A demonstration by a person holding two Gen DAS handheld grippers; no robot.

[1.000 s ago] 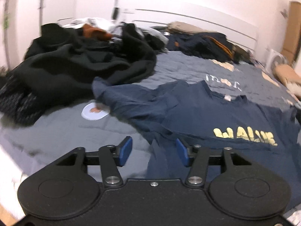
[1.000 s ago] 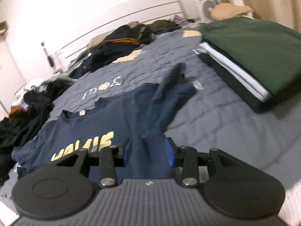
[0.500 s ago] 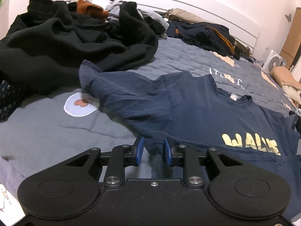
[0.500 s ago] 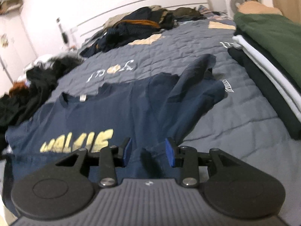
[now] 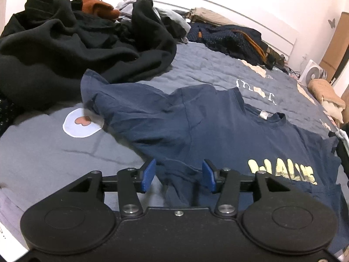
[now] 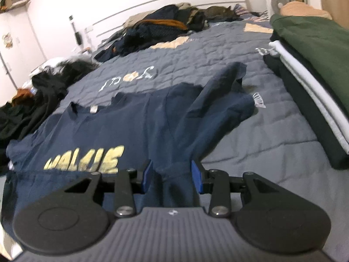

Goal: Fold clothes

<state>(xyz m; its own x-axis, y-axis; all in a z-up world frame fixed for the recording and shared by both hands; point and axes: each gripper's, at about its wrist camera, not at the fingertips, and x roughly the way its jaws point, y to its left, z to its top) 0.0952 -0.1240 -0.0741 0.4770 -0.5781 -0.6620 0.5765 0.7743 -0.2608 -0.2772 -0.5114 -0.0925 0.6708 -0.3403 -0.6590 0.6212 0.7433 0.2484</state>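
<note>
Both my jaws open, shirt hem between them, nothing pinched.
Left gripper (image 5: 177, 175) and right gripper (image 6: 171, 175) each straddle a bunched ridge of the navy shirt (image 5: 218, 131), which lies spread on the bed (image 6: 250, 144) ahead; folded stack (image 6: 316, 69) right of my right jaws.

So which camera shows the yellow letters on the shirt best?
The right wrist view: the yellow letters sit whole and near the middle there. The left wrist view shows them squeezed toward the right edge, their bottoms creased.
</note>
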